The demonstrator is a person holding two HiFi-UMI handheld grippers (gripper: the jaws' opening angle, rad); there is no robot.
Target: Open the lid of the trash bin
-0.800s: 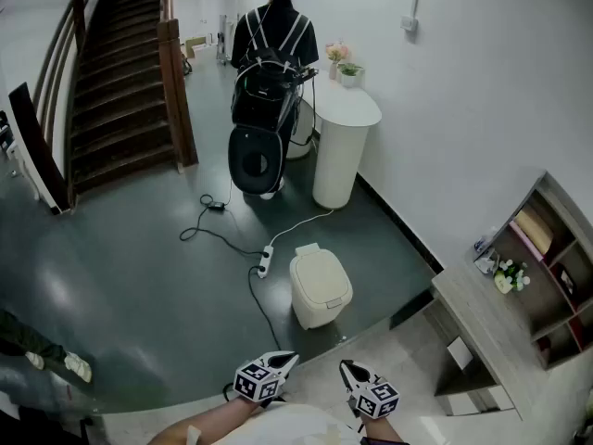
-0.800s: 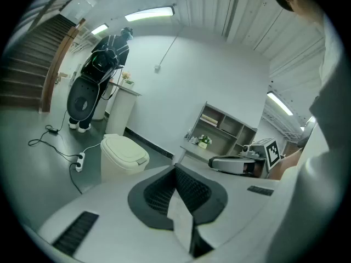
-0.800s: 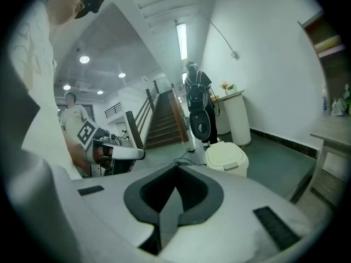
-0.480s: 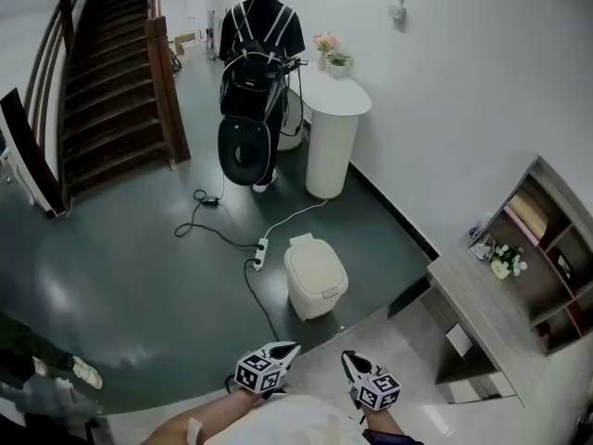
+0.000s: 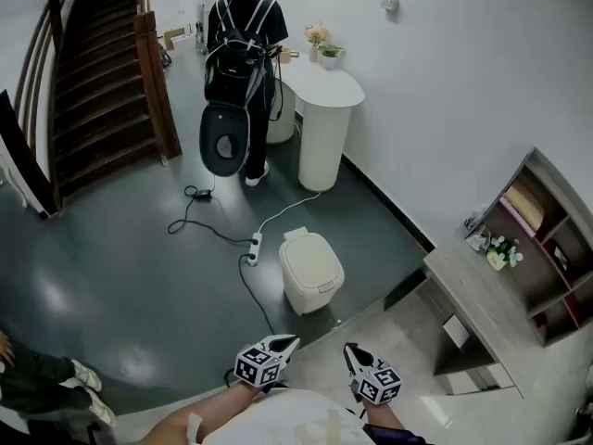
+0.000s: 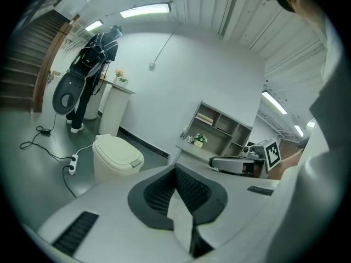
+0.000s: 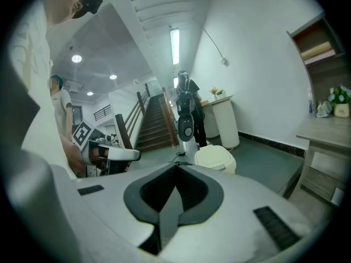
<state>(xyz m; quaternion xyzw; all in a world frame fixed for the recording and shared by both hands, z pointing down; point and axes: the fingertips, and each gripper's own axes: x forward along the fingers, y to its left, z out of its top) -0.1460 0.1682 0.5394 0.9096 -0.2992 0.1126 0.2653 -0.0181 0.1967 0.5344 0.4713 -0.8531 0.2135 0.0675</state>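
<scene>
Bright ceiling strips — sharp, fisheye-warped edges

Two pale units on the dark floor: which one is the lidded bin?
The short cream trash bin beside the power strip, its lid shut. The tall white cylinder behind it is a pedestal with flowers on top.

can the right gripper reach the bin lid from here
Probably not yet: the right gripper sits close to the person, while the trash bin stands farther ahead. Nothing blocks the way.

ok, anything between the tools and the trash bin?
In the head view, only floor separates the left tool and right tool from the trash bin; a black cable runs just left of that path.
</scene>
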